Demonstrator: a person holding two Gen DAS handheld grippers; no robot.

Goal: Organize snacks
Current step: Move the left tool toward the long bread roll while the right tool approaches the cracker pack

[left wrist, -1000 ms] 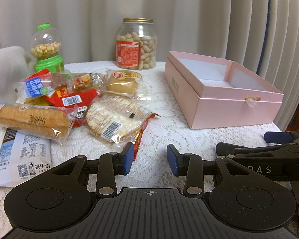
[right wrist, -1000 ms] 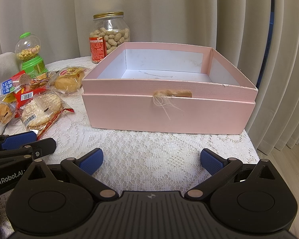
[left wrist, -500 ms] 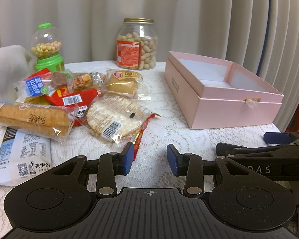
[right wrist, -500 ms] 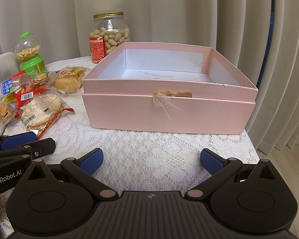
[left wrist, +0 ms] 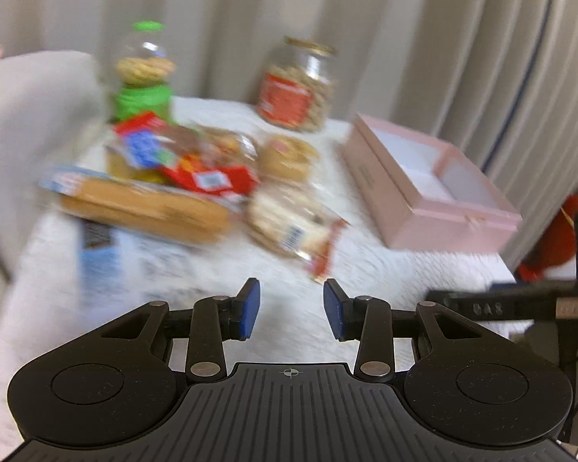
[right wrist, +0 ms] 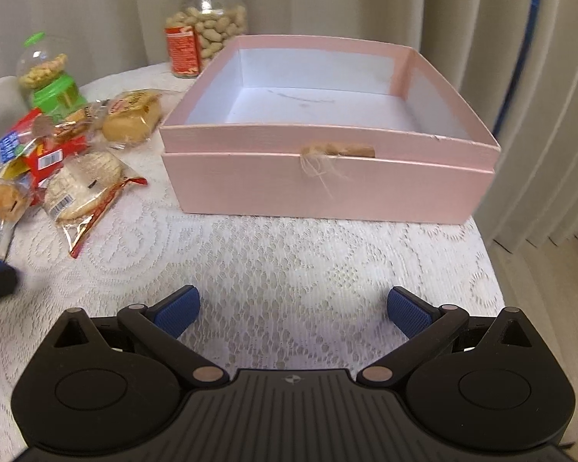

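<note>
Our left gripper [left wrist: 292, 308] hovers over the tabletop [right wrist: 289, 254], jaws partly spread, empty; our right gripper [right wrist: 292, 306] faces the pink box [right wrist: 327, 177], jaws spread wide, empty.

The box [right wrist: 327, 184] is pale pink outside and white inside, standing on a white lace-patterned tablecloth [right wrist: 289, 261]. The candy dispenser [right wrist: 52, 77] has a bright green base and cap, and the peanut jar [right wrist: 206, 25] wears a gold lid and red label

light: soft, even, glaring nowhere | shadows: showing faint | left wrist view: smearing the snack pile [left wrist: 196, 188] with motion blur | right wrist view: staying sharp | edges: bowing, corners darkening
</note>
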